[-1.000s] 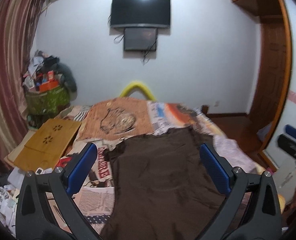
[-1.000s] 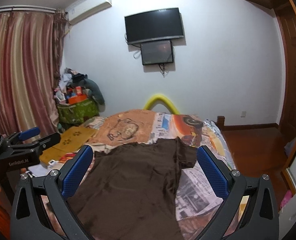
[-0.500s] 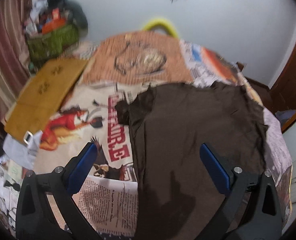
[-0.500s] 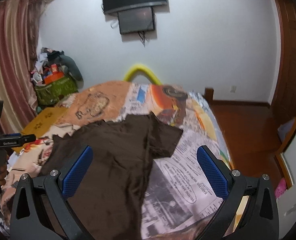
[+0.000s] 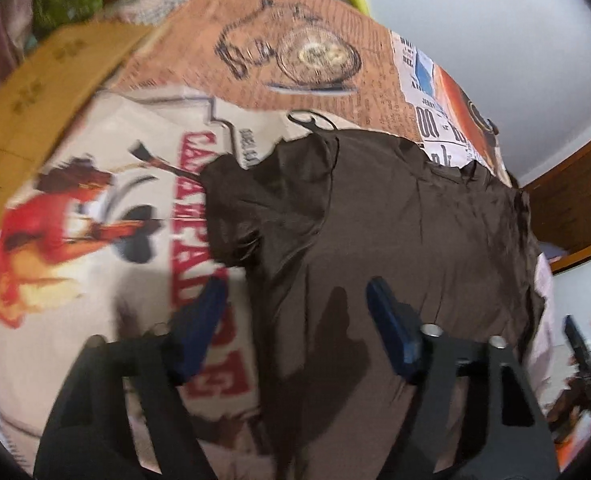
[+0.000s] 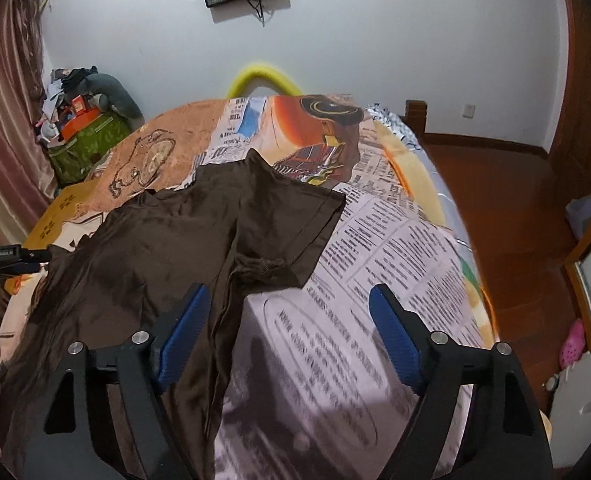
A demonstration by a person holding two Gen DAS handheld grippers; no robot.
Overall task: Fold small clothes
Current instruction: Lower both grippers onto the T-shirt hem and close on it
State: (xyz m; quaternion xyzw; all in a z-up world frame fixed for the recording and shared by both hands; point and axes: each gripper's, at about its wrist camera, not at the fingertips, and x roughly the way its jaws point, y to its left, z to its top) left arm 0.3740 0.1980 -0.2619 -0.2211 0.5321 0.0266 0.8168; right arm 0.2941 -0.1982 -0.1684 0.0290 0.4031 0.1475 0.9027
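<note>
A dark brown T-shirt point(image 5: 395, 240) lies spread flat on the bed, collar toward the far end. My left gripper point(image 5: 299, 300) hovers low over the shirt's left side seam, just below the left sleeve point(image 5: 247, 208). Its jaws are closing, with the shirt's edge between the blue pads point(image 5: 387, 316) but not pinched. My right gripper point(image 6: 291, 304) hangs over the T-shirt point(image 6: 167, 248) at its right side, below the right sleeve point(image 6: 291, 220). Its jaws are closing too, around the cloth's edge and apart from it. Each gripper shows at the margin of the other's view.
The bed wears a printed newspaper-style sheet point(image 6: 395, 248). A yellow foam arch point(image 6: 261, 78) stands at its head. A wooden board point(image 5: 43, 84) and a green bag point(image 6: 87, 144) piled with clutter sit left. Wooden floor point(image 6: 507, 216) lies right of the bed.
Both grippers have dropped toward the bed and tipped downward, so the shirt fills more of each view. Both pairs of jaws have narrowed from wide open.
</note>
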